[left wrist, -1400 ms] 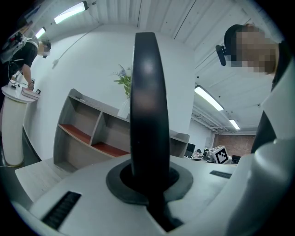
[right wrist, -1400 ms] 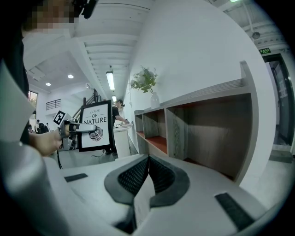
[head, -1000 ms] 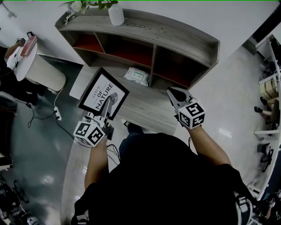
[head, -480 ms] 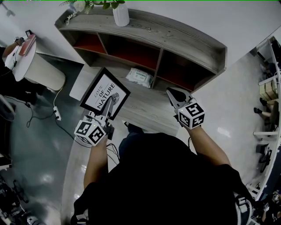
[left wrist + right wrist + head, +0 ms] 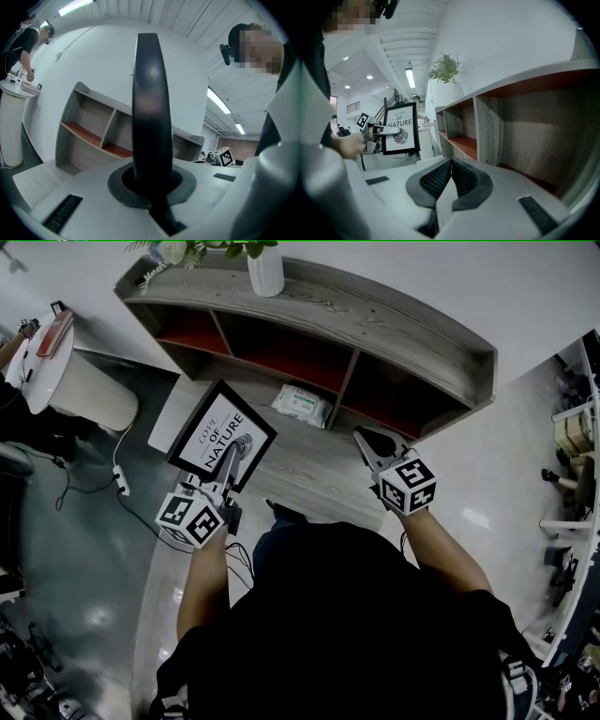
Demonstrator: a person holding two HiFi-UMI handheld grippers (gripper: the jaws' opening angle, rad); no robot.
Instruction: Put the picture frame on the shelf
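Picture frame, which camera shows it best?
The head view: the picture frame shows its printed face large, gripped by the left tongs. The right gripper view shows it small and far off; the left gripper view shows only its dark edge between the jaws.

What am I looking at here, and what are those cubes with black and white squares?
A person holds a hand-worked gripper in each hand; the patterned cubes belong to them. The top-down picture comes from a camera on the person's head, the other two from cameras on the grippers. The left gripper is clamped on a black picture frame, edge-on in its own view. The right gripper is shut, empty. Ahead stands a wooden shelf with a white vase on top and a packet on a lower board.
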